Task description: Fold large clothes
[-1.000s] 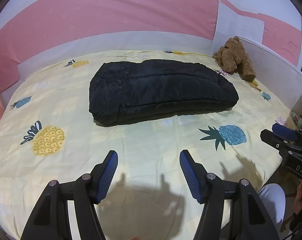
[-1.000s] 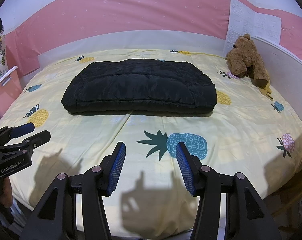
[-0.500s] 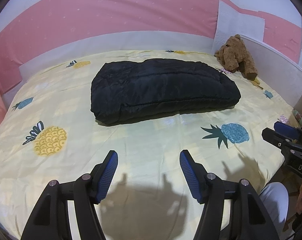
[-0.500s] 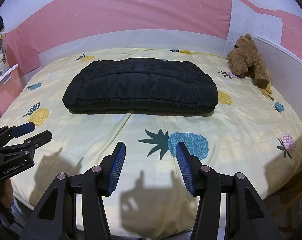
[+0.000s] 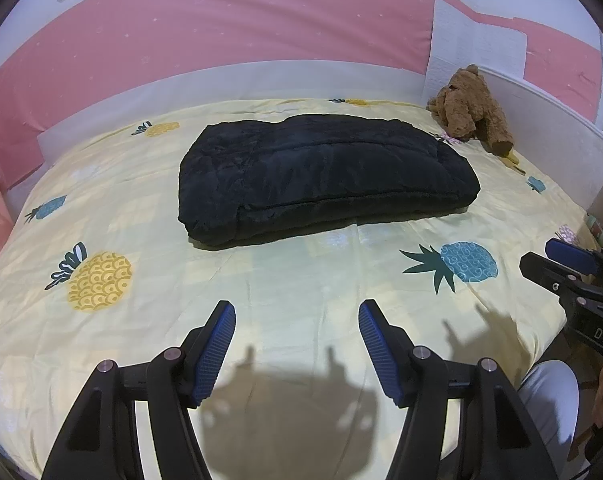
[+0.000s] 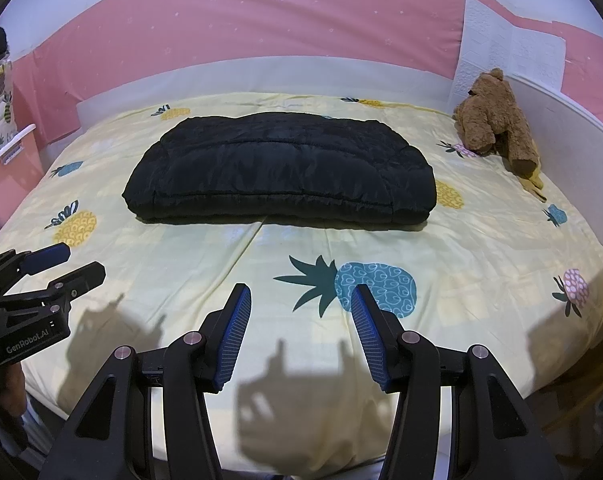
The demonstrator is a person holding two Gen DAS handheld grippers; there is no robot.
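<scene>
On the far middle of the bed, a black quilted padded garment (image 5: 325,178) lies folded into a thick, flat, roughly rectangular bundle, its long side running left to right across the yellow pineapple-print bedsheet (image 5: 293,292). In the right wrist view the same garment (image 6: 279,172) sits square-on, with a seam line running along its near edge.

The left hand-held gripper (image 5: 297,314) hovers over the near part of the sheet, pointing down and forward at the bed. Its blue ribbed pads (image 5: 215,354) stand apart with only bare sheet between them; nothing is held. The folded garment lies well beyond its fingertips, straight ahead and slightly to the left, not touched.

The right hand-held gripper (image 6: 301,294) hangs likewise over the near edge of the bed, jaws apart and empty, its blue pads (image 6: 233,338) framing a teal printed pineapple (image 6: 375,288) on the sheet. The garment lies well ahead of it, across a stretch of open sheet, centred a little to the left of its line.

Each gripper shows at the side of the other's view, the two near each other above the bed's near edge. Their shadows fall on the sheet just below the fingertips.

A brown plush teddy bear (image 6: 495,118) slumps in the far right corner of the bed against the white bed rail (image 6: 573,144), well apart from the garment. A pink wall (image 5: 229,36) runs behind the bed.
</scene>
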